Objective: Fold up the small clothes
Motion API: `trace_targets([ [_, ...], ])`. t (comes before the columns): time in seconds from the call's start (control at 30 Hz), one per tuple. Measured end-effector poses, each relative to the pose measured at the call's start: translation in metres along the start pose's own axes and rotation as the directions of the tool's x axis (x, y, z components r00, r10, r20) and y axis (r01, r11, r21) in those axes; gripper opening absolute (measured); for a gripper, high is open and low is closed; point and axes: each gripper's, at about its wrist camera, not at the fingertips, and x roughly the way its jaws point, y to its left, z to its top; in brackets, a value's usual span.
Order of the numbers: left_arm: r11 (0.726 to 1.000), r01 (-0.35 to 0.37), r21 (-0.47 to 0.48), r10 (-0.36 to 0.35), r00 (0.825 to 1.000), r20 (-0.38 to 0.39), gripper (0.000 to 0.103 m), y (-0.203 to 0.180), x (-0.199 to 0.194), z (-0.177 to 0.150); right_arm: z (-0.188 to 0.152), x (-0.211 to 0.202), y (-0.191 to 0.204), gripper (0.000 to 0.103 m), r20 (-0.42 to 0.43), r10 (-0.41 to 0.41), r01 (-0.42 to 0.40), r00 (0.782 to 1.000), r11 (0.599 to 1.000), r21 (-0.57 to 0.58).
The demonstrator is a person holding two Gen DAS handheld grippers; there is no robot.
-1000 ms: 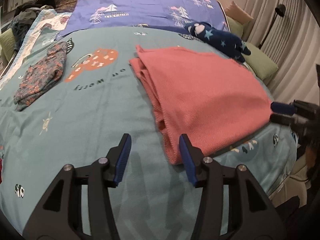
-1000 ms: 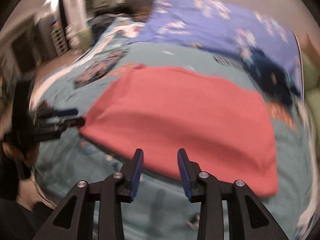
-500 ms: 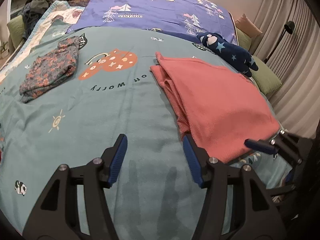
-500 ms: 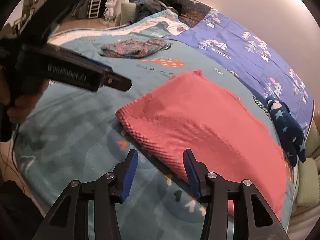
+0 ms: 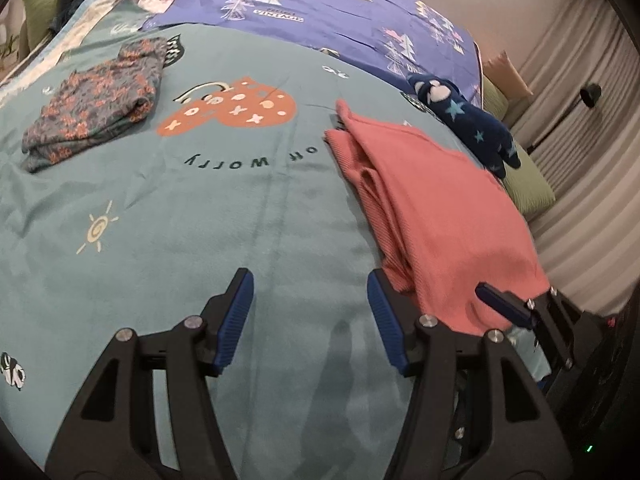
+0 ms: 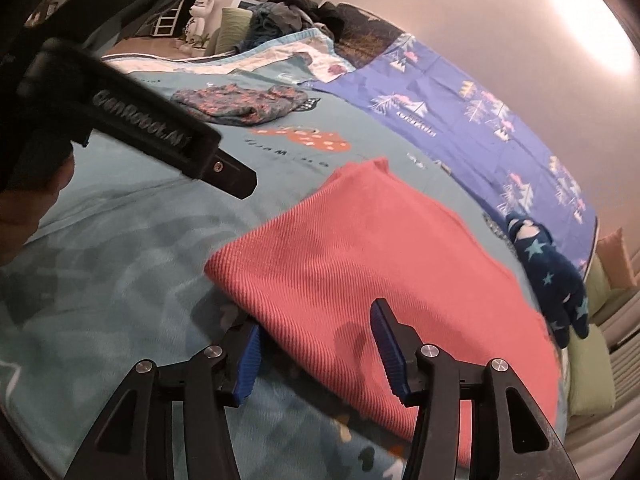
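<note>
A coral knit garment [image 5: 432, 208] lies folded flat on the teal bedspread [image 5: 200, 220], also in the right wrist view [image 6: 360, 264]. My left gripper [image 5: 310, 320] is open and empty above the bedspread, its right finger beside the garment's near left corner. My right gripper [image 6: 314, 354] is open with its jaws straddling the garment's near edge; its blue finger [image 5: 502, 306] shows in the left wrist view at the near right corner. A folded floral garment [image 5: 96, 104] lies at the far left, also in the right wrist view [image 6: 240, 102].
A navy star-patterned plush toy [image 5: 468, 124] lies beyond the coral garment. A purple tree-print sheet [image 5: 320, 12] covers the far bed. Green pillows [image 5: 528, 188] and curtains [image 5: 592, 152] are at the right bed edge. The left gripper body [image 6: 132, 124] crosses the right wrist view.
Both grippers moved closer together at the coral garment's near edge. The right gripper advanced until its open jaws straddle the edge. The left gripper shifted left of the near corner.
</note>
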Motion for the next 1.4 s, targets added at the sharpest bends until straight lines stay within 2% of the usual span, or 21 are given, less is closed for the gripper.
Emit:
trace_targets([
  [0.1,1.0,0.005,-0.001,-0.005,1.0,-0.004,0.06,0.002,0.003,0.004,0.003,0.003,0.0,0.051,0.01,-0.008,0.008,1.0,1.0,0.009],
  [0.2,0.999,0.043,-0.015,-0.044,0.999,-0.018,0.061,0.006,0.008,0.008,0.007,0.006,-0.002,0.05,0.009,-0.003,0.002,1.0,0.999,0.033],
  [0.33,0.987,0.146,-0.067,-0.149,0.988,-0.04,0.063,0.01,0.022,0.021,0.007,0.004,-0.001,0.038,0.009,0.024,-0.024,1.0,0.998,0.057],
  [0.43,0.965,0.241,-0.102,-0.247,0.967,-0.055,0.064,0.008,0.036,0.035,0.006,0.001,-0.001,0.03,0.007,0.042,-0.043,0.999,0.997,0.068],
  [0.53,0.927,0.356,-0.121,-0.366,0.927,-0.082,0.066,-0.001,0.052,0.051,0.006,-0.002,-0.001,0.03,0.009,0.049,-0.049,0.999,0.996,0.073],
  [0.57,0.92,0.372,-0.124,-0.383,0.919,-0.091,0.066,-0.004,0.059,0.056,0.006,-0.003,0.0,0.03,0.009,0.052,-0.052,0.999,0.996,0.073],
  [0.67,0.935,0.338,-0.105,-0.349,0.931,-0.111,0.066,-0.015,0.079,0.071,0.007,-0.001,0.004,0.03,0.004,0.049,-0.049,0.999,0.997,0.062],
  [0.8,0.937,0.338,-0.09,-0.347,0.932,-0.107,0.066,-0.023,0.094,0.087,0.012,0.004,0.01,0.03,0.002,0.033,-0.033,0.999,0.998,0.052],
  [0.83,0.936,0.336,-0.1,-0.346,0.933,-0.102,0.061,-0.023,0.097,0.09,0.013,0.005,0.009,0.03,0.003,0.033,-0.033,0.999,0.998,0.056],
  [0.87,0.939,0.326,-0.111,-0.337,0.936,-0.099,0.045,-0.022,0.1,0.093,0.014,0.006,0.009,0.029,0.005,0.036,-0.036,0.999,0.997,0.064],
  [0.9,0.942,0.315,-0.118,-0.328,0.939,-0.108,0.033,-0.02,0.103,0.094,0.015,0.007,0.007,0.026,0.007,0.041,-0.042,0.999,0.996,0.075],
  [0.93,0.945,0.302,-0.128,-0.317,0.94,-0.123,0.014,-0.019,0.107,0.096,0.016,0.005,0.003,0.007,0.015,0.054,-0.055,0.998,0.993,0.1],
  [1.03,0.937,0.304,-0.172,-0.327,0.936,-0.126,0.014,-0.016,0.108,0.098,0.016,-0.004,-0.012,0.005,0.06,0.083,-0.092,0.995,0.981,0.172],
  [1.17,0.953,0.278,-0.12,-0.291,0.951,-0.103,0.013,-0.028,0.095,0.103,0.017,-0.012,-0.034,0.005,0.095,0.125,-0.146,0.988,0.956,0.255],
  [1.4,0.966,0.252,-0.067,-0.257,0.961,-0.1,0.013,-0.049,0.08,0.116,0.017,-0.024,-0.055,0.005,0.149,0.141,-0.184,0.979,0.927,0.328],
])
